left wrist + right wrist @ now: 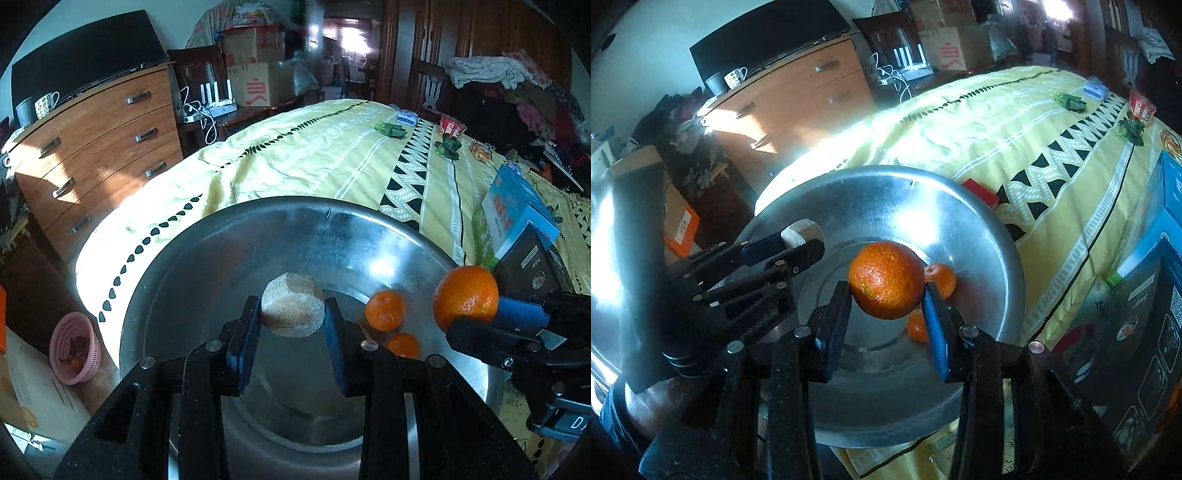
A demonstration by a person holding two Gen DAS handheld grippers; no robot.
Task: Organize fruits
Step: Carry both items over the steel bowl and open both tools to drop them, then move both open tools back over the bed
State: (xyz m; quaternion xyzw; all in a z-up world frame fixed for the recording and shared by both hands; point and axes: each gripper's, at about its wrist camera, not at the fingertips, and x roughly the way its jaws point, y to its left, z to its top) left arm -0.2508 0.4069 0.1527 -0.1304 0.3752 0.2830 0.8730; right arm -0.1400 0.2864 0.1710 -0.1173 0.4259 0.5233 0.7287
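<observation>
A large steel basin (221, 258) (990, 236) sits on the bed. My left gripper (292, 314) is shut on a pale tan round fruit (293, 310) and holds it over the basin; it shows at the left of the right wrist view (801, 230). My right gripper (886, 295) is shut on a big orange (886, 278) above the basin, and it enters the left wrist view from the right with the big orange (466, 297). Two small tangerines (385, 309) (942, 278) lie inside the basin.
The bed has a yellow patterned cover (314, 158). Blue and black boxes (517, 218) stand right of the basin, and a red box (979, 192) lies behind it. A wooden dresser (96, 147) stands left. A pink basket (75, 349) sits on the floor.
</observation>
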